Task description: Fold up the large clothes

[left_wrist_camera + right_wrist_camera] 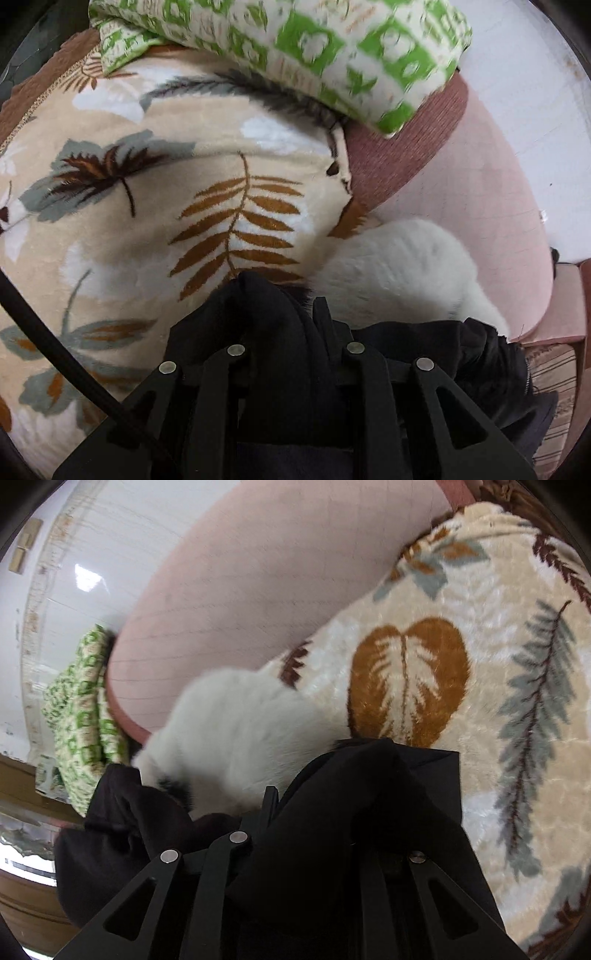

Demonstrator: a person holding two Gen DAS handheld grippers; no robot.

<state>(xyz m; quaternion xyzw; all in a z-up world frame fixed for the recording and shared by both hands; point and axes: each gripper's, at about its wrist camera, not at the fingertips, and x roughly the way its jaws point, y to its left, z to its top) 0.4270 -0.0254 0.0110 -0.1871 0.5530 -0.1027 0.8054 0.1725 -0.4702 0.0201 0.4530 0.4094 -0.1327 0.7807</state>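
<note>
Black cloth, the garment (pixel 273 314), bunched and pinched in my left gripper (pixel 284 306); my right gripper (pixel 332 775) pinches it too. White fur trim (pixel 399 266) hangs between them, toward the blanket's (pixel 147 221) edge. Both hands equally near.

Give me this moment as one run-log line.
left gripper: shut on black garment | right gripper: shut on black garment | white fur trim over leaf-print blanket

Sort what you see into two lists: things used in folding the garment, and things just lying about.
In use: black garment with white fur trim, left gripper, right gripper.
Lying about: leaf-patterned blanket, green patterned pillow, pink sheet.
</note>
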